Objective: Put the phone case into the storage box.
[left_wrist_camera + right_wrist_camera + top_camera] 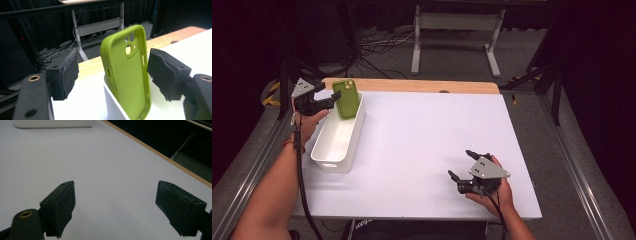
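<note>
Release step: case [346,98] stands tilted in the far end of the bin [326,158], leaning on its far wall, at the table's [422,145] far left. Left gripper [333,98] straddles it, jaws spread, pads off the case. Right gripper [460,163] idles near right, spread, empty. Next: back left out without knocking the case.

The phone case [346,98] stands in the bin's [332,162] far end, at the table's [422,150] left.
</note>
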`<state>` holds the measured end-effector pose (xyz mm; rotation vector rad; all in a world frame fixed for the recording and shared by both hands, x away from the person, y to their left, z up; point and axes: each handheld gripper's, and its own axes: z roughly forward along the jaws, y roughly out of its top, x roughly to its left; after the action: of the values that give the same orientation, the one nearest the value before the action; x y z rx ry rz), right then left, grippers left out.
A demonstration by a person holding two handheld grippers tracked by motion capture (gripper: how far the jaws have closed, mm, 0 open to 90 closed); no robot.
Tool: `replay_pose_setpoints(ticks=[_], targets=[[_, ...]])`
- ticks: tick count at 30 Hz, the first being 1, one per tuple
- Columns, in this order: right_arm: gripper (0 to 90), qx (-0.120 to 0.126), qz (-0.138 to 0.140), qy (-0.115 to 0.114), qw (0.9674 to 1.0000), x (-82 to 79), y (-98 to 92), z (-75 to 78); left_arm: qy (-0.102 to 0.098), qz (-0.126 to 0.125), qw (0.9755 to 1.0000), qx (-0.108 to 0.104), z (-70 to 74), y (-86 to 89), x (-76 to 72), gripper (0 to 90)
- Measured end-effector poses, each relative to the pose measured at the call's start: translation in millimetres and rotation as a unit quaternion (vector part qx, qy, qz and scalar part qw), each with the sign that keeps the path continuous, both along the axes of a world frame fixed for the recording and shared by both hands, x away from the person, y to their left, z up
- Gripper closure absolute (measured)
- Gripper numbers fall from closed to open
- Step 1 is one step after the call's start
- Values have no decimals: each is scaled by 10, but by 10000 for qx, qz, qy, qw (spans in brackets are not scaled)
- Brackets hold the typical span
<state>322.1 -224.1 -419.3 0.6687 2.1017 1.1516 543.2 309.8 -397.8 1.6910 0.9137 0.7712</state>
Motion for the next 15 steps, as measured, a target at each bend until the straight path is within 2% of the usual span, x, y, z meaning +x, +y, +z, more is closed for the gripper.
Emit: replay_pose_setpoints(ticks=[9,15], targets=[[168,75,13,-100,9999,9,8,-22,-49,96,9999,56,120,-39,-181,191],[167,141,-13,-68,9999,26,-43,-35,-170,-13,9998,50,245,-127,-349,165]])
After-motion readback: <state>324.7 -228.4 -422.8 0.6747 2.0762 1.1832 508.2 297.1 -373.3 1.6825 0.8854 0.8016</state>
